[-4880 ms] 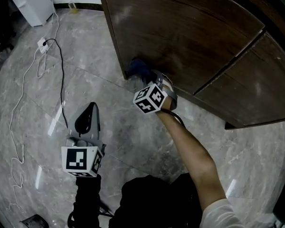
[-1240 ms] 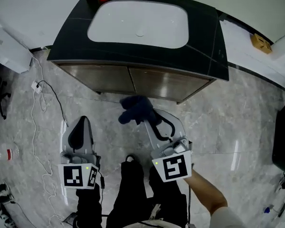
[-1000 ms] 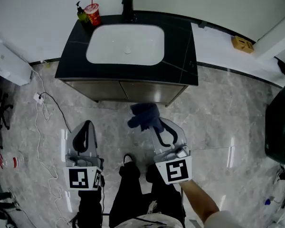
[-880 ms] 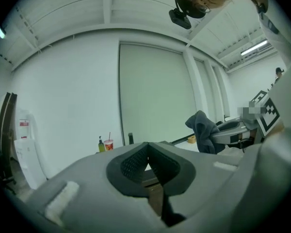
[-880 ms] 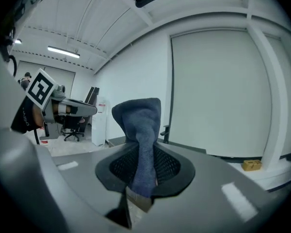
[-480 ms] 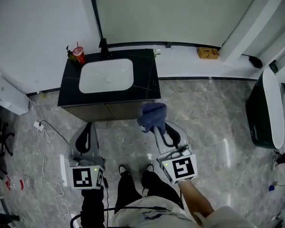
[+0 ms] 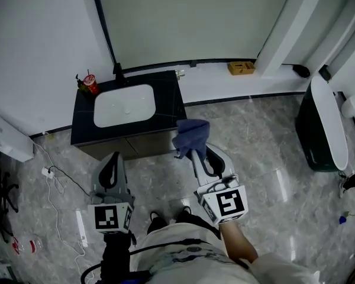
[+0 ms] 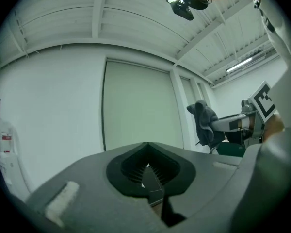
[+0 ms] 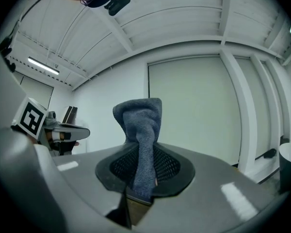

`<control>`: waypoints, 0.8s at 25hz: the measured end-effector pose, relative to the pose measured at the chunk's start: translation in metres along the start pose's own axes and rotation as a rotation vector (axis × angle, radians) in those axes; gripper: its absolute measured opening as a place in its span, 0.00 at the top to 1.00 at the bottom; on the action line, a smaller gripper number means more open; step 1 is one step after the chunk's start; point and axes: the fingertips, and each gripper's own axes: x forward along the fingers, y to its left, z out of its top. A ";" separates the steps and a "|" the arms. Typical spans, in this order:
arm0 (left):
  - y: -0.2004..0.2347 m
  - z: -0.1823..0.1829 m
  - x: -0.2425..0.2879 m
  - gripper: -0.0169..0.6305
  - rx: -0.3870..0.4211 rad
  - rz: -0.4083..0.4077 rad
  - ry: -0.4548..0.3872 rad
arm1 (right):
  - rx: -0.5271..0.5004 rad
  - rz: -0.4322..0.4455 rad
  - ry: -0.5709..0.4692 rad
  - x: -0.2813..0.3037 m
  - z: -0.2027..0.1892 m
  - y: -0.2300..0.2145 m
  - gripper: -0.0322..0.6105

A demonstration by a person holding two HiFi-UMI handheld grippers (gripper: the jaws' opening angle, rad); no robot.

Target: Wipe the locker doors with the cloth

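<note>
Only overhead, sink cabinet (image 7: 168, 105), right hand-held gripper (image 7: 197, 157) clamped on cloth (image 7: 190, 136), left hand-held gripper (image 7: 111, 158) apparently closed, empty

The cloth (image 7: 191, 136) is a dark blue terry rag, bunched into a thick twisted strand that is pinched between the right tongs (image 7: 193, 153) and stands up above them, its loose top folded over in a floppy hood. The locker doors (image 7: 127, 148) are brown wood, closed, under the black counter (image 7: 176, 97); the cloth hangs in the air, not touching them
</note>
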 end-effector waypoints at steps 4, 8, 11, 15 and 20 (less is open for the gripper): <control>0.011 -0.004 -0.003 0.97 0.000 0.022 0.001 | -0.019 -0.013 -0.012 -0.001 0.004 0.000 0.84; 0.017 0.004 -0.005 0.97 0.001 0.035 -0.008 | -0.014 -0.022 -0.007 0.001 0.006 -0.001 0.84; 0.023 0.003 -0.008 0.97 0.004 0.045 -0.013 | -0.003 -0.009 -0.009 0.005 0.006 0.002 0.84; 0.029 0.006 -0.010 0.97 -0.001 0.062 -0.016 | -0.007 0.007 -0.024 0.011 0.011 0.004 0.84; 0.035 0.004 -0.010 0.97 0.011 0.068 -0.012 | 0.002 0.020 -0.026 0.017 0.014 0.011 0.84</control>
